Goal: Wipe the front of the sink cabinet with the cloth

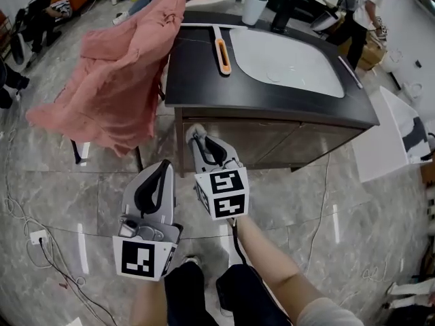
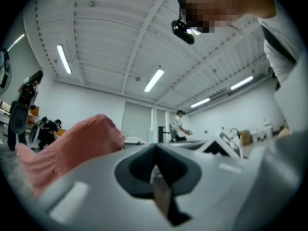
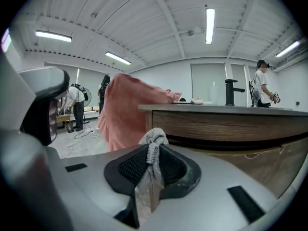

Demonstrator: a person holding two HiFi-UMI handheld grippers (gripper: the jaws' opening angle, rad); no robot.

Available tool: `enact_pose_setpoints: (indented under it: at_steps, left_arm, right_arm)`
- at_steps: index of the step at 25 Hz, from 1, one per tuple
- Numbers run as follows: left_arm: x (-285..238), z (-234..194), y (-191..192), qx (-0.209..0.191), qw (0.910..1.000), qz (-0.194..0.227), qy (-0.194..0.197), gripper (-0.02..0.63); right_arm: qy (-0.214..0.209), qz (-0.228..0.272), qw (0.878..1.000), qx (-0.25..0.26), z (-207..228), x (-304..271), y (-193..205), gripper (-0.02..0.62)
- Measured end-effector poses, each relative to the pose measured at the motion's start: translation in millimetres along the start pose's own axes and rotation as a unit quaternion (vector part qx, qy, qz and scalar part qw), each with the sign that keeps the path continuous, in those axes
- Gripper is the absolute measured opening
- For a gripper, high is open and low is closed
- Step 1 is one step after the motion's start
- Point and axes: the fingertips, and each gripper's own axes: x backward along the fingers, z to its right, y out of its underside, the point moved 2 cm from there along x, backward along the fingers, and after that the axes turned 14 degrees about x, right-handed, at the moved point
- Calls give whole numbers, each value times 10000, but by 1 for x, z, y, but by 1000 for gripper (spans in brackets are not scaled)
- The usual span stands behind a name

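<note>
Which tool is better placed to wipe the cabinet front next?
The right tool: it grips the cloth and points at the cabinet front. The left tool is shut, empty and farther back.

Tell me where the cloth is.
In the head view, the cloth is pinched in the right gripper, close to the left end of the sink cabinet front, just under the countertop, with the pink garment hanging to its left.
</note>
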Motion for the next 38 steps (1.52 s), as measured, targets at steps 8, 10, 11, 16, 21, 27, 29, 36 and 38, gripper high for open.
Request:
enact_pose_setpoints:
  at_steps: [8,10,11,16,21,27,29,36,38]
  left_arm:
    - [6,-11,91,-92,9998,172,-107,6]
    - [9,-15,108,-165,9995,203,-177,6]
    - [11,-16,116,-211,9993,221,-213,6]
    - [25,-19,147,-350,9978,400,-386,6]
    - [42,-20,156,-395,9970,481,-462,6]
    - [55,-17,147,-519,9952,613,-555,6]
    - [58,-16,147,-548,9948,644,-575,6]
    - [54,-10,153,-585,9948,664,-504,6]
    - [53,-7,156,-589,9951,631,-481,6]
  right_arm:
    - [8,642,9962,587,-15,-34,37,60]
    - [98,816,9940,716,-16,-37,43,60]
    - [152,900,9928,775,-16,-38,46,60]
    - [355,1324,9852,1032,-19,-43,48,60]
    - [451,1339,9843,1062,-19,-53,44,60]
    - [491,1240,9854,1056,-14,-64,42,58]
    - [586,1239,9858,974,-6,-61,47,57]
    - [943,1115,9874,603,40,-46,74,57]
    - [1042,1071,9868,617,52,-40,81,57]
